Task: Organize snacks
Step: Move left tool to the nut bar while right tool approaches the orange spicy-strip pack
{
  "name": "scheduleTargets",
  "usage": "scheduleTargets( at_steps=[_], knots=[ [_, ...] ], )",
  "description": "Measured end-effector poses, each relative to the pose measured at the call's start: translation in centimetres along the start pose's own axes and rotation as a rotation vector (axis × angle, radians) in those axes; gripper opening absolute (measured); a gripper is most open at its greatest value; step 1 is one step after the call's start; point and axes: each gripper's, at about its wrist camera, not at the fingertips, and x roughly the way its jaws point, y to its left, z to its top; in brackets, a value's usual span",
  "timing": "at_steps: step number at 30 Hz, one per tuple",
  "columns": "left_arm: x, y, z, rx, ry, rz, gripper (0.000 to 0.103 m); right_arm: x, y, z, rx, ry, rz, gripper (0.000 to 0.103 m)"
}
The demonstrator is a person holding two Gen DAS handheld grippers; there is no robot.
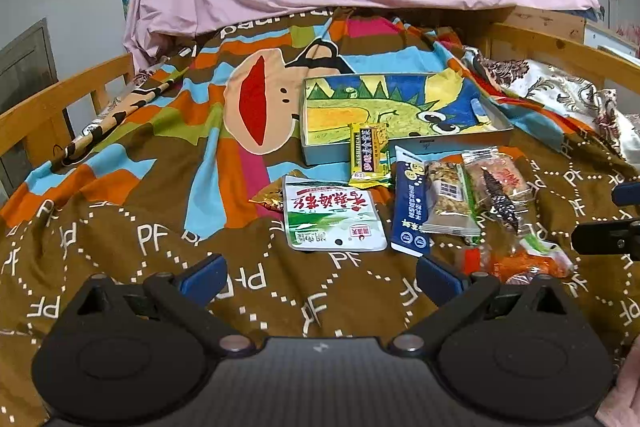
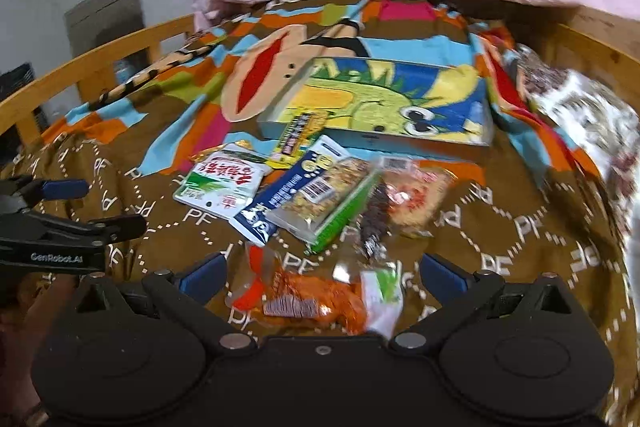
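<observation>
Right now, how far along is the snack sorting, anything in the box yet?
Barely started. The shallow box holds no snack fully; only the yellow packet leans over its front edge. Nothing is in hand: the left gripper and right gripper both hover with jaws open. Left to do: the green-and-white pouch, blue sachet, nut bar, orange packet and the rest lie on the blanket.
</observation>
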Motion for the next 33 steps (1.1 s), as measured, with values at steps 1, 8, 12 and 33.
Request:
scheduleTargets(
  at_steps=[1,8,12,33],
  knots=[
    [0.3,0.1,0.1,0.001,0.003,0.001,0.102,0.4,0.0,0.3,-0.023,0.003,0.01,0.103],
    [2.3,0.5,0.2,0.015,0.031,0.008,0.102,3.0,0.0,1.2,-0.193,0.019,0.133,0.102],
    [3.5,0.8,0.5,0.007,0.049,0.001,0.102,4.7,-0.2,1.1,-0.263,0.025,0.135,0.102],
    [9.4,-2.4,2.0,0.114,0.069,-0.182,0.102,8.9,-2.4,-0.5,-0.412,0.162,0.373,0.09]
  ],
)
